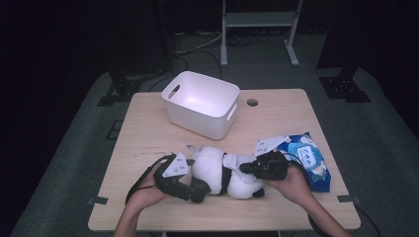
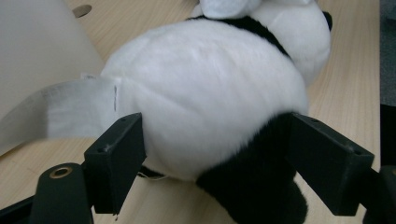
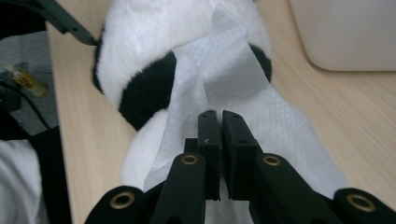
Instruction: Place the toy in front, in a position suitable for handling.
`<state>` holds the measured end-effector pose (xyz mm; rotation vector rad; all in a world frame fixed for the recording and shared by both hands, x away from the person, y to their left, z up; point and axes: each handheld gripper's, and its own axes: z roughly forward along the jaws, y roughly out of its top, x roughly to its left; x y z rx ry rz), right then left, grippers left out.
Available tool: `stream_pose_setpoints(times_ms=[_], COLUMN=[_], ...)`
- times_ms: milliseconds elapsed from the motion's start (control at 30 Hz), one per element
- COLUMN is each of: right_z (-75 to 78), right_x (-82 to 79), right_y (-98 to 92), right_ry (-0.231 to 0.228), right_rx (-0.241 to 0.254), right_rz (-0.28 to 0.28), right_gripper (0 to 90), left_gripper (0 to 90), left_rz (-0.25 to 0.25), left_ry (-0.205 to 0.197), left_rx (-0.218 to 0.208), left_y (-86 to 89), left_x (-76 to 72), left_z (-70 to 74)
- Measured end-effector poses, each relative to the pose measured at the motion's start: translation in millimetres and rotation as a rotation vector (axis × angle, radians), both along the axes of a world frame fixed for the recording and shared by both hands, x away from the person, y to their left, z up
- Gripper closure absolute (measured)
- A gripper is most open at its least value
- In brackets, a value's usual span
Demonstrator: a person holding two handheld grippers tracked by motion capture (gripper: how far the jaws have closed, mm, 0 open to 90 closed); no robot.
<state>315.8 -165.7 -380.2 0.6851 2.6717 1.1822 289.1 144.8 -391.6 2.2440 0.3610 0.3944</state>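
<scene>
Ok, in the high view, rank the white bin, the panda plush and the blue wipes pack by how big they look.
1. White bin, largest.
2. Panda plush, close behind, partly hidden by the grippers.
3. Blue wipes pack, smallest, though the right hand covers part of it.

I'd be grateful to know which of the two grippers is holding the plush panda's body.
The left gripper: its wide-set jaws flank the plush panda at its rear. The right gripper instead has its jaws shut on a white wet wipe laid over the toy.
</scene>
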Motion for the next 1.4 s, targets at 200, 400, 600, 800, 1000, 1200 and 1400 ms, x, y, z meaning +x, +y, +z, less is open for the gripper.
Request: stream_pose_setpoints(times_ms=[200, 400, 600, 800, 1000, 1200, 1400], right_z=[-3.2, -3.2, -0.5, 3.2, 10.9, 13.3, 8.0], right_x=[13.8, 14.6, 9.6, 3.4, -6.4, -18.8, -24.7], right_y=[-13.3, -13.7, -9.6, 5.9, 21.3, 36.0, 27.9], right_ry=[0.004, 0.000, -0.011, -0.005, -0.004, -0.009, -0.018], right_rx=[0.024, 0.031, 0.047, 0.094, 0.152, 0.138, 0.090], right_rz=[-0.065, -0.067, -0.051, 0.002, 0.079, 0.146, 0.135], right_gripper=[85.2, 84.7, 84.8, 84.8, 84.8, 84.7, 84.8], left_gripper=[19.2, 34.3, 46.1, 46.2, 46.3, 46.1, 45.8], left_rz=[-0.007, -0.031, -0.031, -0.061, -0.073, -0.085, -0.070], left_ry=[0.024, 0.055, 0.062, 0.070, 0.075, 0.066, 0.072], left_rx=[0.016, 0.018, 0.028, 0.027, 0.031, 0.049, 0.040], left_y=[-1.5, -5.1, -7.0, -19.3, -24.7, -28.2, -26.7], left_x=[1.4, 3.1, 1.5, -3.0, -5.2, -7.3, -5.6], left_z=[-5.6, -10.4, -9.0, -6.2, -6.4, -5.4, -6.7])
